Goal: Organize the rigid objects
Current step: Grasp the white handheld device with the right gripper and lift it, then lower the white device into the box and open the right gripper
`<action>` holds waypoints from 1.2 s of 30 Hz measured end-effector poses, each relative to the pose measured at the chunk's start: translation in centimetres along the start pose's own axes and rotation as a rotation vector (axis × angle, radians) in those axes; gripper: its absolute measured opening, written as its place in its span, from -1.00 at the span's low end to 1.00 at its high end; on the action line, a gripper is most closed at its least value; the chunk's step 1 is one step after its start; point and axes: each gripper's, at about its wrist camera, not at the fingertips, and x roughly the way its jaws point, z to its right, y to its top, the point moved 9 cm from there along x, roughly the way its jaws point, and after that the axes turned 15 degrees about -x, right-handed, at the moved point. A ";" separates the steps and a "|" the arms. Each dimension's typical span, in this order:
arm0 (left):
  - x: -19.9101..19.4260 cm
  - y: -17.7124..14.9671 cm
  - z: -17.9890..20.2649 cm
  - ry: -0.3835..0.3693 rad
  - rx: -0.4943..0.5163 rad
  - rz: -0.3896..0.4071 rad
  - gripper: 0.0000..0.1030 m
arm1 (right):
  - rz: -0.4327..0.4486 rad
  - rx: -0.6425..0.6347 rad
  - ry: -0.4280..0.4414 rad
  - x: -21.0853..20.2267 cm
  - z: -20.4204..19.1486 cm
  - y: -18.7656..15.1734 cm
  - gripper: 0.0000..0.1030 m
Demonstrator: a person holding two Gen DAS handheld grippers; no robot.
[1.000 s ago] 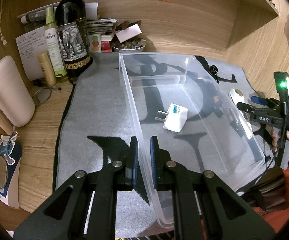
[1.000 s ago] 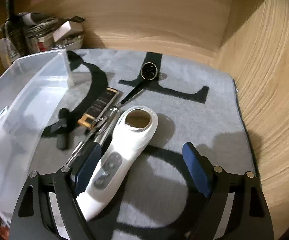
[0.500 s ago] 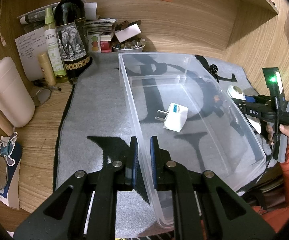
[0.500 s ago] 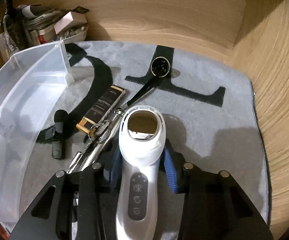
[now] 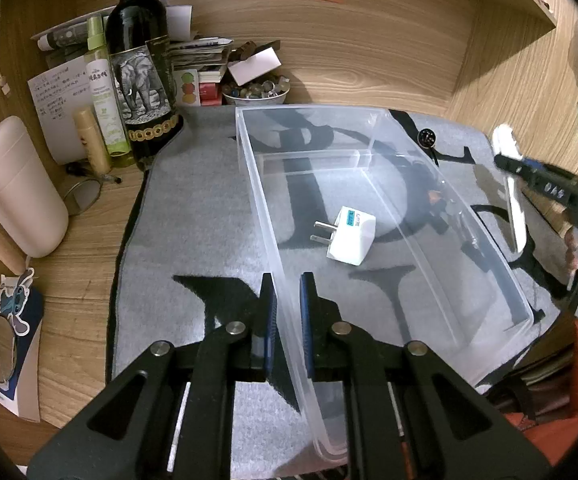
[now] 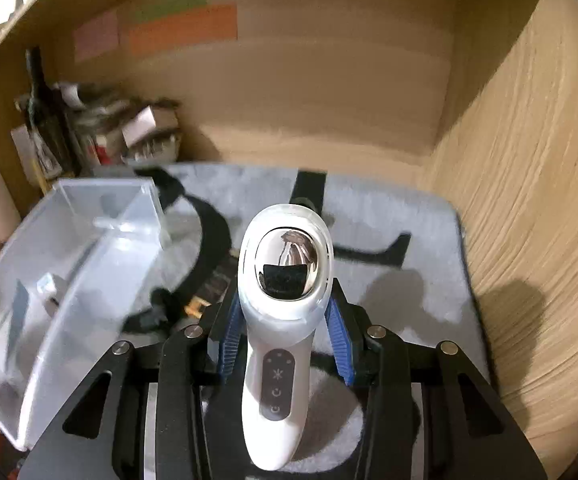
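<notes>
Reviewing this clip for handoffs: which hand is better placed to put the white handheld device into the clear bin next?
Right. The right gripper is clamped on the white handheld device, lifted off the mat, while the left gripper pinches the clear bin wall.

Clear bin (image 5: 389,208): top open, floor free except a white plug adapter (image 5: 351,236) near the middle; left wall taken up by the left hand-held gripper (image 5: 287,300) clamped on it. Grey mat (image 5: 193,216) left of the bin: bare. Back-left corner of the table (image 5: 77,280): blocked by a wine bottle (image 5: 143,76), spray bottles, papers, a bowl and a pale jug (image 5: 15,188).
</notes>
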 end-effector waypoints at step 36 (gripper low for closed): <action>0.2 0.5 0.5 -0.019 -0.001 0.007 -0.79 | 0.180 -0.205 0.288 -3.3 -15.4 8.3 -0.30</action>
